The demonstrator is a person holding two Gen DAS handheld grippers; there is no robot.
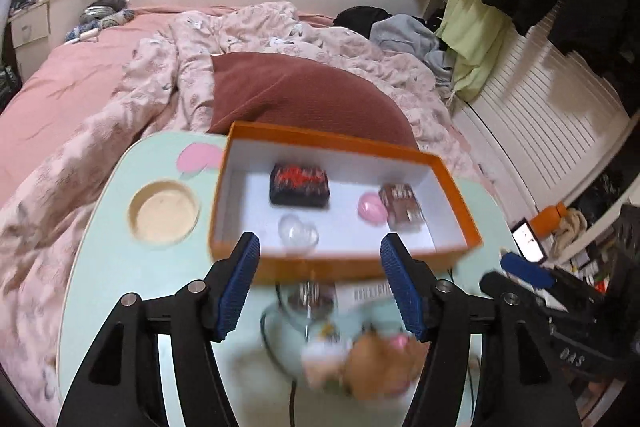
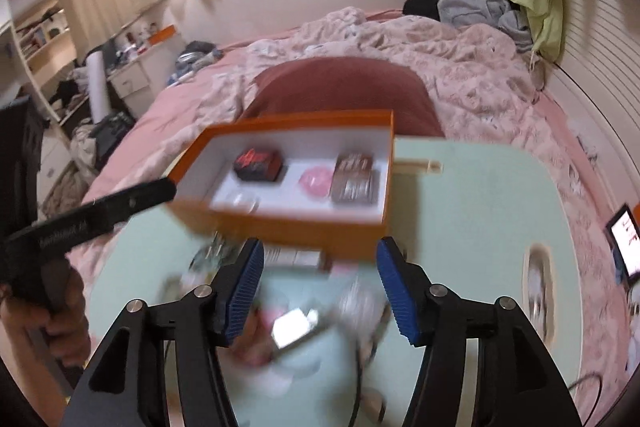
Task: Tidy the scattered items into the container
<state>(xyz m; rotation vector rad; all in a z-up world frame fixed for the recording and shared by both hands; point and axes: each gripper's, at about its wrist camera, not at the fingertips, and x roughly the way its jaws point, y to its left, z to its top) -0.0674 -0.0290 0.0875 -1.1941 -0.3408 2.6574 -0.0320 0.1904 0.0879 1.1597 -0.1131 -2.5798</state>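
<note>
An orange box (image 1: 340,143) with a white inside stands on a pale green table (image 1: 104,267). In it lie a black-and-red pack (image 1: 300,185), a pink round thing (image 1: 372,207), a brown packet (image 1: 402,207) and a clear round piece (image 1: 298,233). My left gripper (image 1: 320,241) is open just before the box's near wall, nothing between its pads. Blurred loose items lie nearer me, among them a tan plush toy (image 1: 372,359). My right gripper (image 2: 320,245) is open too, above a silvery flat item (image 2: 294,327), short of the box (image 2: 280,231).
The table has a round recess (image 1: 164,213) left of the box. A dark cable (image 1: 276,355) runs across the near tabletop. A bed with a pink quilt (image 1: 80,87) and a brown cushion (image 1: 296,95) lies behind. A lit screen (image 2: 626,243) sits at the right.
</note>
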